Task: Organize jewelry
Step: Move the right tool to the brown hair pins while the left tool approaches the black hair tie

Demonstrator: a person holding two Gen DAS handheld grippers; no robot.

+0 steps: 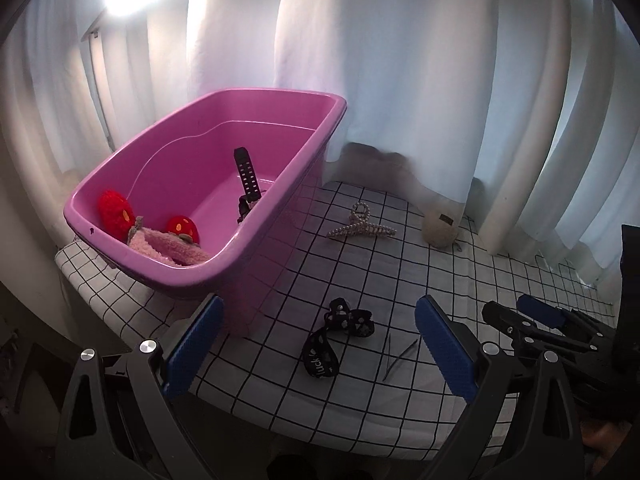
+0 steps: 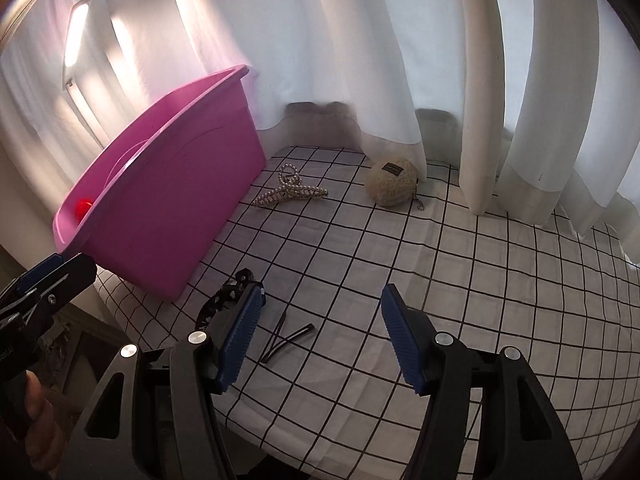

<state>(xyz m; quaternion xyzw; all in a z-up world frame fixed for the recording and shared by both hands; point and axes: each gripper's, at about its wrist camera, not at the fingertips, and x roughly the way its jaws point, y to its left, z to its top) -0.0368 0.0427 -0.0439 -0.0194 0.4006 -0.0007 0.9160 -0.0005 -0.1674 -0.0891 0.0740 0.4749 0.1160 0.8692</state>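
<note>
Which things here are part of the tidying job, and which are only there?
Job: pink bin, pearl claw clip, black bow hair tie, two hairpins, fluffy beige clip.
Only there: checked cloth, white curtain.

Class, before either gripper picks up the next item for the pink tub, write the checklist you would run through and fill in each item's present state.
1. Left gripper open and holding nothing: ok.
2. Right gripper open and holding nothing: ok.
3. Black hair ties lie between the left fingers, free of other things: ok.
4. Two black hairpins lie crossed, so a single one is awkward to pick: not ok.
5. Pink tub has bare floor left: ok.
6. Pearl claw clip within reach: cannot tell.
</note>
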